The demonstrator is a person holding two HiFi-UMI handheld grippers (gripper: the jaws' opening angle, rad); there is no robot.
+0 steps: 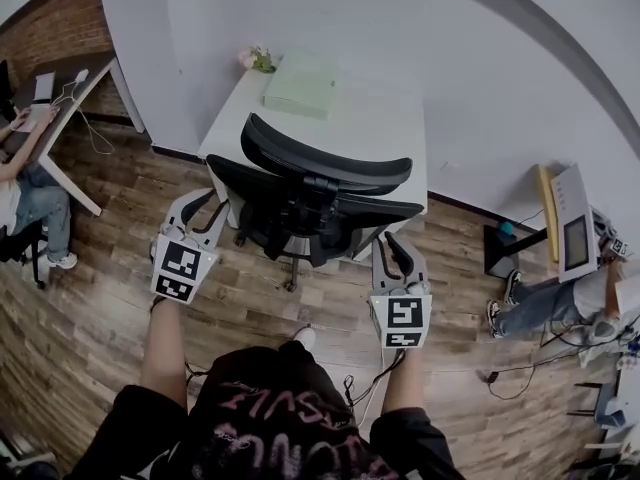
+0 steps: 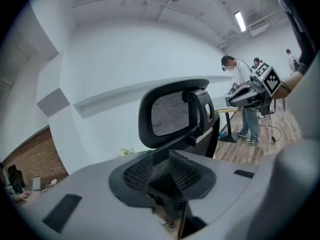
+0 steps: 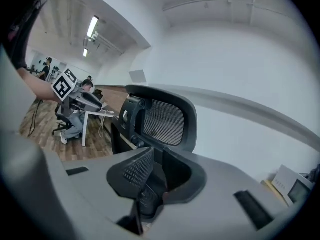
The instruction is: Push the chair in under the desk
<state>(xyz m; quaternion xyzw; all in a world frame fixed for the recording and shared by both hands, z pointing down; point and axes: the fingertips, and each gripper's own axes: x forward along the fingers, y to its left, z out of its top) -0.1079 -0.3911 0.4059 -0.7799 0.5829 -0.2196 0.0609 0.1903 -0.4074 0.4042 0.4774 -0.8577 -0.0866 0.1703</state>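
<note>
A black mesh office chair stands before the white desk, its back toward me and its seat partly under the desktop. My left gripper is at the left edge of the backrest, my right gripper at the right edge. In the left gripper view the gripper has its mesh-faced pads closed in a narrow V on the thin black backrest edge, with the headrest beyond. In the right gripper view the gripper grips the opposite edge the same way, below the headrest.
A pale green box and a small plant sit on the desk against the white wall. Another desk with a seated person is at left. A person, a device stand and floor cables are at right.
</note>
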